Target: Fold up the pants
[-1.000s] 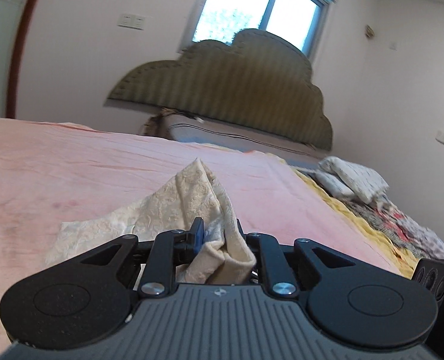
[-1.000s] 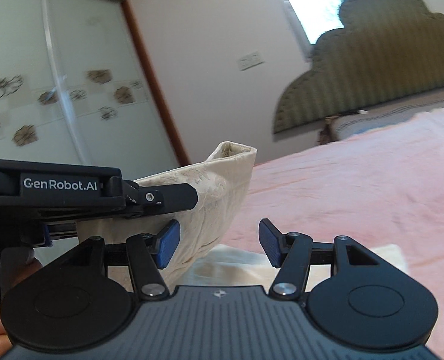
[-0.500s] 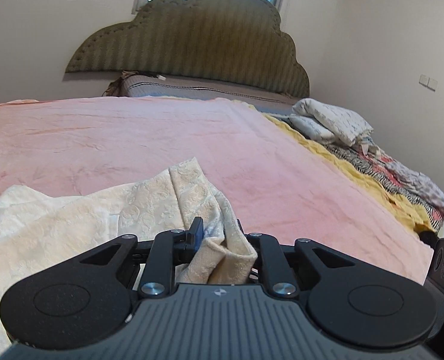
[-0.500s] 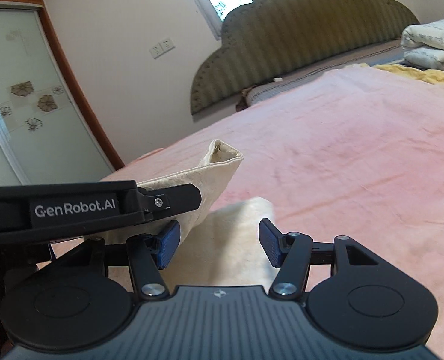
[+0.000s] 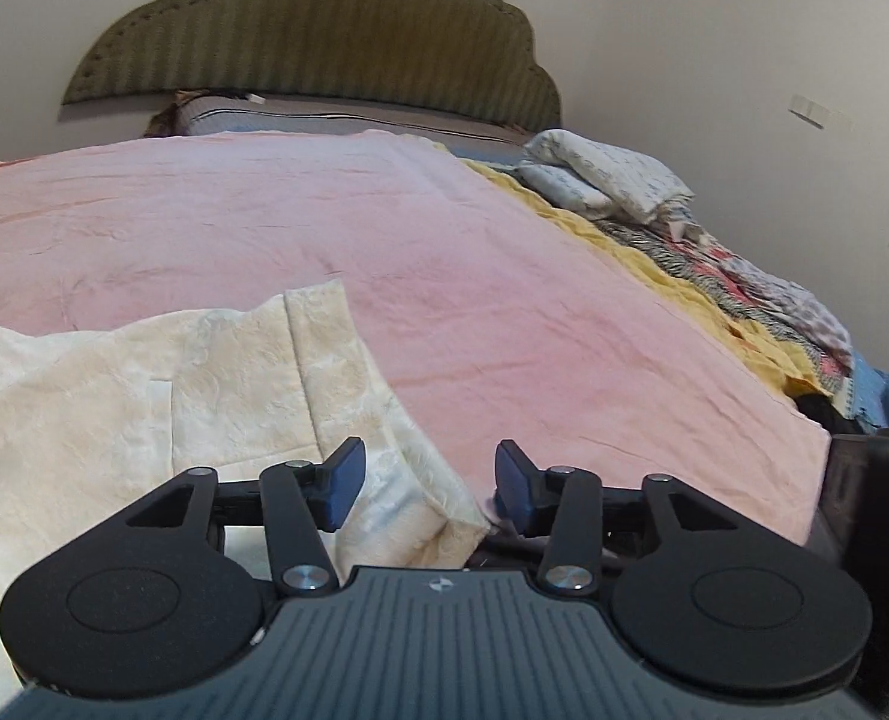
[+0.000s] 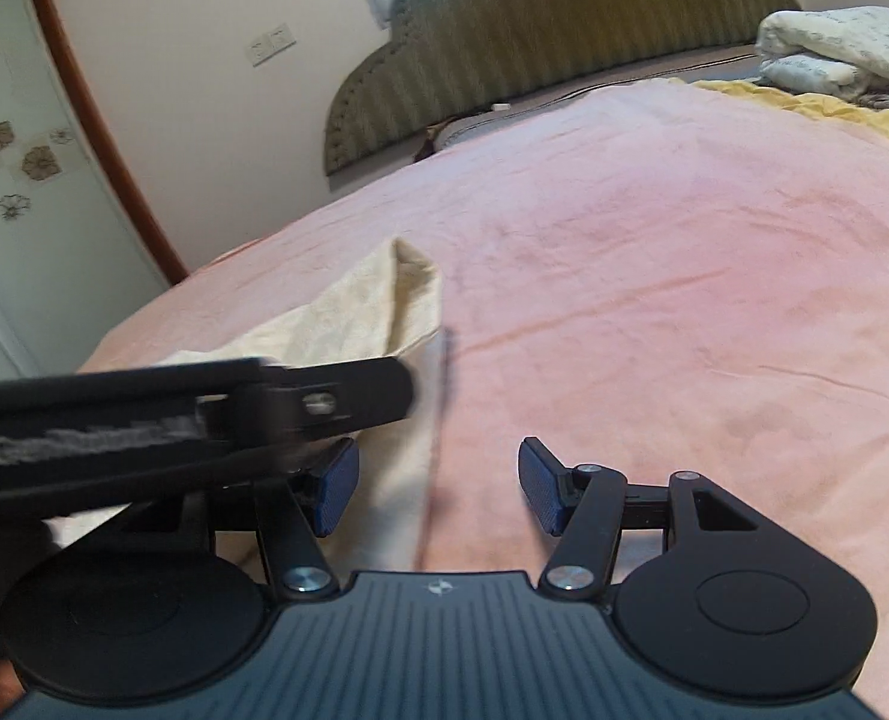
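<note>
The left gripper (image 5: pixel 423 483) sits low in its frame with its jaws spread wide. They hold nothing. A corner of the cream pants (image 5: pixel 204 396) lies between the blue pads (image 5: pixel 344 483), close to the left one, but nothing squeezes it. Half a second ago these jaws were pinched shut on that same bunched corner, so the cloth has been let go. It has dropped and now lies flat.

The right gripper (image 6: pixel 438 495) also has its jaws wide open and empty, the same as before. The edge of the pants (image 6: pixel 348 324) lies by its left pad (image 6: pixel 336 495). The left gripper shows up blurry at the left of this frame, over the cloth.

The pants lie at the lower left of both frames, spread on the pink blanket (image 5: pixel 504 276) on the bed. One flap is folded over the rest.

Farther back, at the right, is a pile of bedding (image 5: pixel 612 180). Behind that, at the top, stands the green headboard (image 5: pixel 324 30).
</note>
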Demonstrator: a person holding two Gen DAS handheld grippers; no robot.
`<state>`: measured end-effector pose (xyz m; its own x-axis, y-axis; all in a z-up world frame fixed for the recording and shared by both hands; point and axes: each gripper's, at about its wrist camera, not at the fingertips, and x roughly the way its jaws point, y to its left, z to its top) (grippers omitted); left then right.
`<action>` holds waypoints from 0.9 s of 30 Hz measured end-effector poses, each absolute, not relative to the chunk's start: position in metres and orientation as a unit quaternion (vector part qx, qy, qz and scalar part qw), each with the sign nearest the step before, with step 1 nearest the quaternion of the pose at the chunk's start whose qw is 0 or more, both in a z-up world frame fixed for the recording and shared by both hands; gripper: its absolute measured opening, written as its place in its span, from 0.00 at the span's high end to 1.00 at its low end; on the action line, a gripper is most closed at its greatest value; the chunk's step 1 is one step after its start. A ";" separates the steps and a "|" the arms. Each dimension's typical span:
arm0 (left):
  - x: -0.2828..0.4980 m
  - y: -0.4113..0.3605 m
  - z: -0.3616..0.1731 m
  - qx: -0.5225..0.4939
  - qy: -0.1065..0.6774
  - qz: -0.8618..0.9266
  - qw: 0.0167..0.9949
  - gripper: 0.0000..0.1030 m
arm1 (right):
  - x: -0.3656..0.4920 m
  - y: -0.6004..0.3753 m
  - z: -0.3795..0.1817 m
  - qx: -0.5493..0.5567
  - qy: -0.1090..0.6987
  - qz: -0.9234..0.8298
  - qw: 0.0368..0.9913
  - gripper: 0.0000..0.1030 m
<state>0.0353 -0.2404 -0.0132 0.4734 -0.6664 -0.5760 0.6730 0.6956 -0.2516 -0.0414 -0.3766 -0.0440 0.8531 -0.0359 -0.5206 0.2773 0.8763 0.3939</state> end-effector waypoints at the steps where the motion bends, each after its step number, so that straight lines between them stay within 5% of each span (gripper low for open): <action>1: 0.036 -0.234 -0.009 0.002 0.330 -0.392 0.859 0.42 | -0.045 -0.381 -0.045 0.232 0.258 -0.097 0.933 0.43; 5: 0.044 -0.188 0.010 -0.015 0.288 -0.362 0.887 0.26 | -0.062 -0.395 -0.042 0.216 0.237 -0.163 0.933 0.43; 9: 0.069 -0.142 0.018 0.001 0.259 -0.267 0.928 0.25 | -0.064 -0.395 -0.029 0.200 0.218 -0.170 0.940 0.43; 22: 0.166 -0.096 -0.023 0.023 0.352 -0.164 0.921 0.25 | -0.027 -0.326 -0.011 0.103 0.253 -0.016 0.962 0.43; 27: 0.170 -0.084 -0.034 -0.010 0.370 -0.158 0.915 0.17 | -0.046 -0.320 -0.032 0.046 0.309 -0.040 0.949 0.33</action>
